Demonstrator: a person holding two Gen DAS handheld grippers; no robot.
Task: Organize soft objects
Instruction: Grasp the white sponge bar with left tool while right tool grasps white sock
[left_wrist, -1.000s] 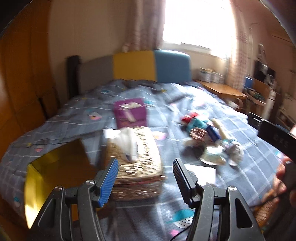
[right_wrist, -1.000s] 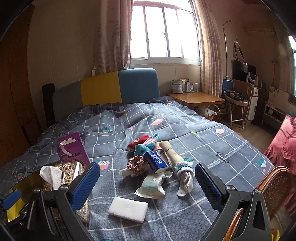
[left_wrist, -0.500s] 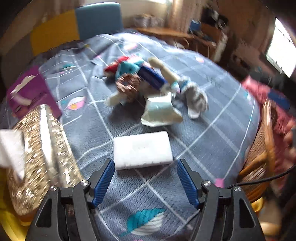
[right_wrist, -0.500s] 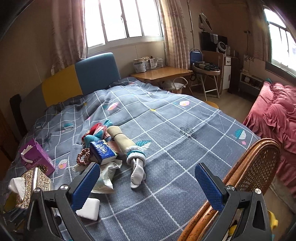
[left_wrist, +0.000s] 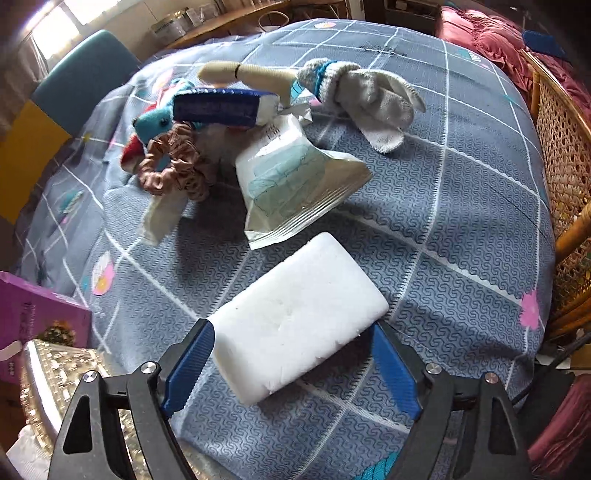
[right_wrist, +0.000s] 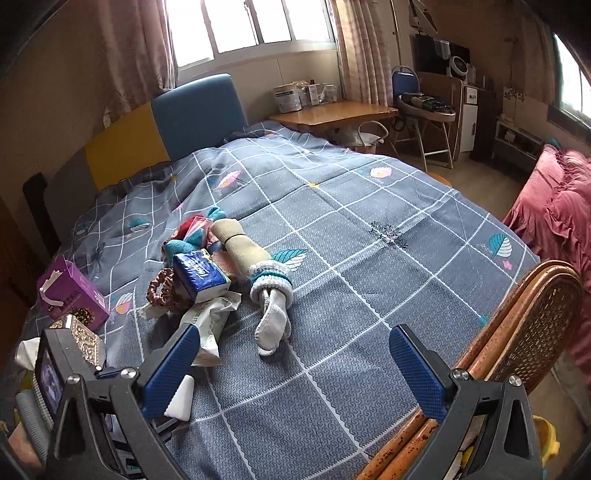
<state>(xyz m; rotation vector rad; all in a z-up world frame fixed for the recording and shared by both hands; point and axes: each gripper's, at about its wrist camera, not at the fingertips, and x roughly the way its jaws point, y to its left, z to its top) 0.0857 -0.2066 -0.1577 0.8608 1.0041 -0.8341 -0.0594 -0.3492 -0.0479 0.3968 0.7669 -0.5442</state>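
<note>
Left hand-held gripper having just been opening, jaws now straddling white sponge lying on bed, pads not pressing it, right hand-held gripper hovering released over bed, sock, tissue pack lying beyond

On the bed, the sponge lies before the wipes packet, the sock behind.

L gripper fingers just opened wide; R gripper fingers apart.
</note>
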